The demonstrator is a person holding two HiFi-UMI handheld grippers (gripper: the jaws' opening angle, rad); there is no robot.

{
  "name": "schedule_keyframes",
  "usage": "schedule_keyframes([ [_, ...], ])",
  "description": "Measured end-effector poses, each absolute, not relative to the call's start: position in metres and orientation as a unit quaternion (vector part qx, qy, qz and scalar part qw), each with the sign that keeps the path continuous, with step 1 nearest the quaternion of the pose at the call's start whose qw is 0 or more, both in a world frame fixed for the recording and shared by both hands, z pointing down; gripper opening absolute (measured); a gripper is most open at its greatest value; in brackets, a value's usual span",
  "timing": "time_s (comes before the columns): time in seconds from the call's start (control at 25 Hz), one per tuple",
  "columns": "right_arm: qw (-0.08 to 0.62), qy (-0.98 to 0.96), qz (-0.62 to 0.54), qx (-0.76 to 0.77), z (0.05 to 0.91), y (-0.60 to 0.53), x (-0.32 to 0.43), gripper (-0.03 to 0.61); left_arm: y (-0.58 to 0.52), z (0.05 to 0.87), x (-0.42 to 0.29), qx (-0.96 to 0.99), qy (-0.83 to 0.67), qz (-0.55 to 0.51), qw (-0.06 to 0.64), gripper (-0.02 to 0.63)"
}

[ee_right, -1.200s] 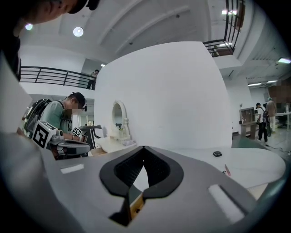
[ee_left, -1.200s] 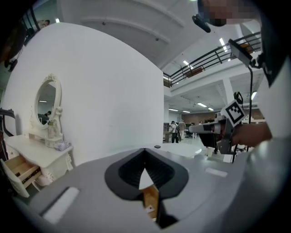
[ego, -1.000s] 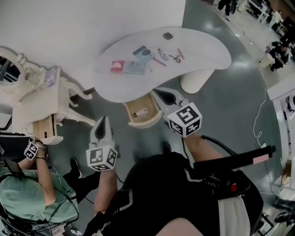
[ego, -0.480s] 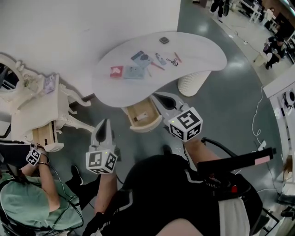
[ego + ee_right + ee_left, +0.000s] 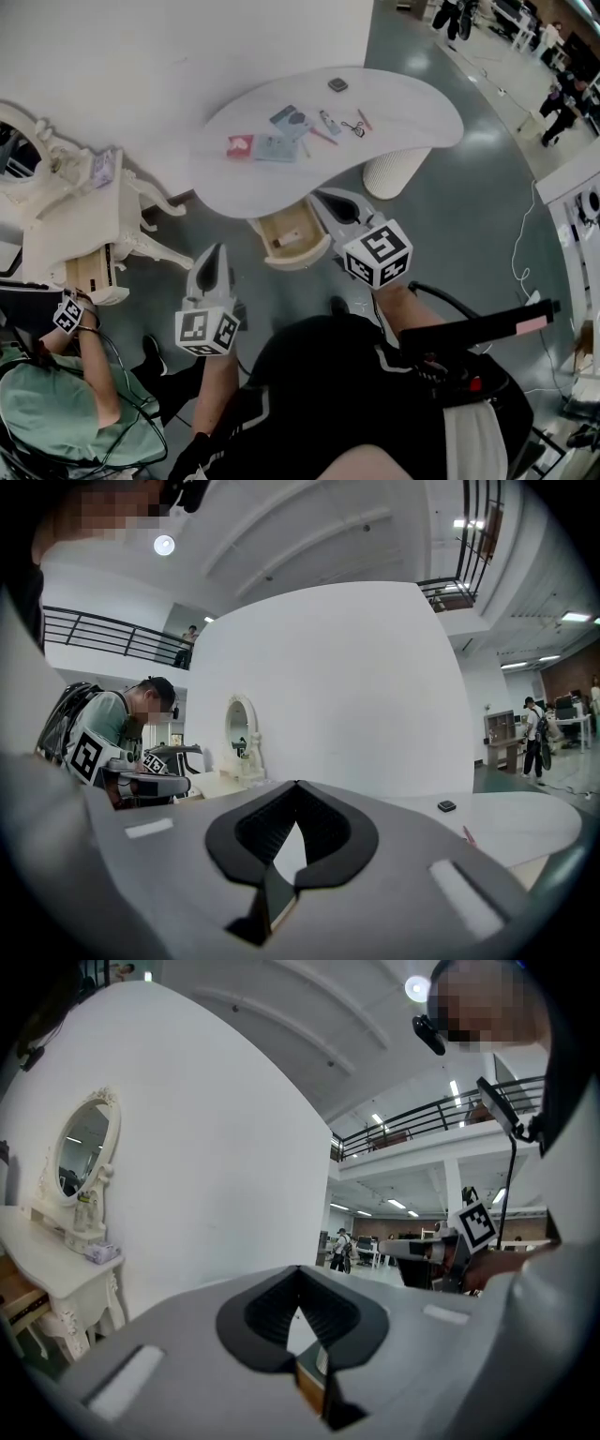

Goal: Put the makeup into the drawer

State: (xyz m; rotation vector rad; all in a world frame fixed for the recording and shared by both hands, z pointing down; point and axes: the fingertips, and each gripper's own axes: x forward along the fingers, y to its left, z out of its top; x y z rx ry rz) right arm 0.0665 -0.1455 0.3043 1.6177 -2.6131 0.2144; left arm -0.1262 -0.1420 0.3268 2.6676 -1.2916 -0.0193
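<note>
Several makeup items lie on the white curved table [image 5: 412, 122]: a red case [image 5: 240, 145], blue packs [image 5: 278, 144], an eyelash curler [image 5: 354, 127], pencils and a dark compact [image 5: 337, 84]. Under the table's near edge an open wooden drawer [image 5: 309, 251] holds one small item [image 5: 286, 232]. My right gripper [image 5: 323, 199] is shut and empty, its tip by the drawer's right side. My left gripper [image 5: 214, 251] is also shut and empty, off to the drawer's left, over the floor. In the right gripper view the shut jaws [image 5: 296, 785] point across the tabletop.
A white vanity [image 5: 75, 211] with a mirror stands at the left, and a seated person in green [image 5: 56, 412] is beside it. The table's ribbed pedestal [image 5: 396, 169] is behind the drawer. A black stand [image 5: 478, 323] crosses at my right.
</note>
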Motion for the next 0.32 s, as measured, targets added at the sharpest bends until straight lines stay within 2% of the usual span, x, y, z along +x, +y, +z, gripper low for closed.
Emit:
schedule_keyframes([
  [0.32,0.031,-0.846,0.067,0.527,0.306,-0.1442,0.0747,0.0,-0.14,0.3294,-0.1224,0.895,-0.436,-0.01,0.094,0.0],
])
